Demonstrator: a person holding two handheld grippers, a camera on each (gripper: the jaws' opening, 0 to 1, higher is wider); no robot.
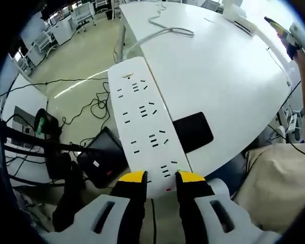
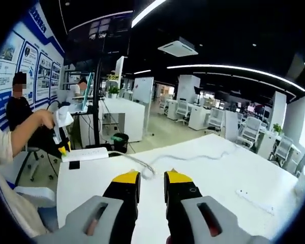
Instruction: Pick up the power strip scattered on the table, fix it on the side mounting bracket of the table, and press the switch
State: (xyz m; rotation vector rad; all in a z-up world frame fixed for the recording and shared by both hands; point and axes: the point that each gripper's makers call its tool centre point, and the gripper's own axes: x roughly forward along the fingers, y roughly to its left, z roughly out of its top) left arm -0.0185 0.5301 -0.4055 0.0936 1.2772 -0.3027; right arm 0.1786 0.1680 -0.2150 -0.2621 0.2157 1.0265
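Note:
A long white power strip (image 1: pixel 142 122) with several socket rows hangs past the left edge of the white table (image 1: pixel 229 86). My left gripper (image 1: pixel 161 178) is shut on its near end, one yellow tip on each side. Its white cable (image 1: pixel 168 31) trails over the table's far end. In the right gripper view the same strip (image 2: pixel 87 153) lies at the far left table edge, where a hand holds the left gripper (image 2: pixel 61 143). My right gripper (image 2: pixel 152 179) hovers above the table (image 2: pixel 218 173), jaws a narrow gap apart with nothing between them.
A flat black patch (image 1: pixel 193 131) lies on the table beside the strip. Black stands, cables and a dark case (image 1: pixel 99 157) crowd the floor to the left. A white bar (image 2: pixel 254 201) lies on the table's right. Office desks and chairs stand behind.

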